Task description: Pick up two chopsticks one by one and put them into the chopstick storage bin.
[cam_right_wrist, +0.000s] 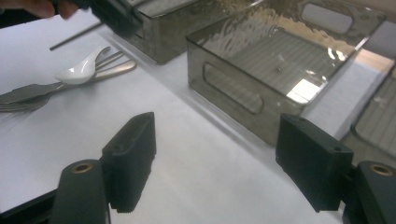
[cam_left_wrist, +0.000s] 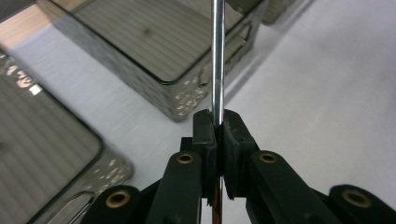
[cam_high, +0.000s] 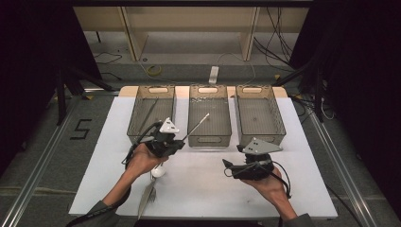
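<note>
Your bench (cam_high: 203, 189) is covered in white, and three smoked plastic bins stand in a row along its far side: the left bin (cam_high: 151, 113), the middle bin (cam_high: 209, 116) and the right bin (cam_high: 260, 113). A thin rod lies in the left bin.

Your left tongs (cam_left_wrist: 218, 123) sit just in front of the gap between the left and middle bins, pressed together and pinching a thin metal rod (cam_high: 196, 126). The rod is off the bench and slants up over the near edge of the middle bin.

Your right tongs (cam_right_wrist: 215, 163) hover low over bare bench in front of the right bin, spread wide with nothing between them.

Near your left forearm, loose cutlery lies on the bench: a fork (cam_high: 147, 195) and a white spoon (cam_high: 158, 172), touching one another.
</note>
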Motion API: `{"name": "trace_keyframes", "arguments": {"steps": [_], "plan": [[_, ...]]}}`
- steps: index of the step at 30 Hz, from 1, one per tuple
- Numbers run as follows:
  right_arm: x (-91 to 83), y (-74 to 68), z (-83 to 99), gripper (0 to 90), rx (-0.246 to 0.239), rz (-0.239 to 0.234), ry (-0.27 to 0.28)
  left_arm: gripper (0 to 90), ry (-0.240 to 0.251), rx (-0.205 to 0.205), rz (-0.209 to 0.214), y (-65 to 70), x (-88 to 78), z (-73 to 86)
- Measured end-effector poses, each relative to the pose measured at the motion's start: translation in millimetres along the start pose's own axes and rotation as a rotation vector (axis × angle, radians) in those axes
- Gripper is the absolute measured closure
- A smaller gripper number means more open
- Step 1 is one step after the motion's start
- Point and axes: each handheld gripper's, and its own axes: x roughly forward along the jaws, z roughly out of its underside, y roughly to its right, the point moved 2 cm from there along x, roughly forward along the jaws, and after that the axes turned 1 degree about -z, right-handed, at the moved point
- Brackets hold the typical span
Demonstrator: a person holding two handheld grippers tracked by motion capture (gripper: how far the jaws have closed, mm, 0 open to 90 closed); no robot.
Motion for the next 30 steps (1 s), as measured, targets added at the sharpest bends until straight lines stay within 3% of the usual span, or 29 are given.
{"name": "trace_keyframes", "arguments": {"steps": [2,5,11,18,30], "plan": [[-5.3,1.6,5.9,29.7,0.019,0.027,0.031,84.6,0.003,-0.019,-0.01,-5.5,-2.7,-0.8],[-11.2,5.2,11.9,28.8,0.065,0.027,0.056,84.5,0.012,-0.042,-0.022,-11.6,-4.6,-1.2],[-17.4,5.9,19.0,27.8,0.101,0.036,0.065,84.6,0.04,-0.11,-0.043,-32.9,-9.6,-3.7],[-21.9,2.4,26.2,27.5,0.1,0.05,0.062,84.6,0.059,-0.167,-0.088,-61.4,-15.7,-10.3],[-22.1,-6.6,30.2,27.2,0.089,0.03,0.052,84.5,0.07,-0.209,-0.178,-100.1,-22.9,-30.4]]}}
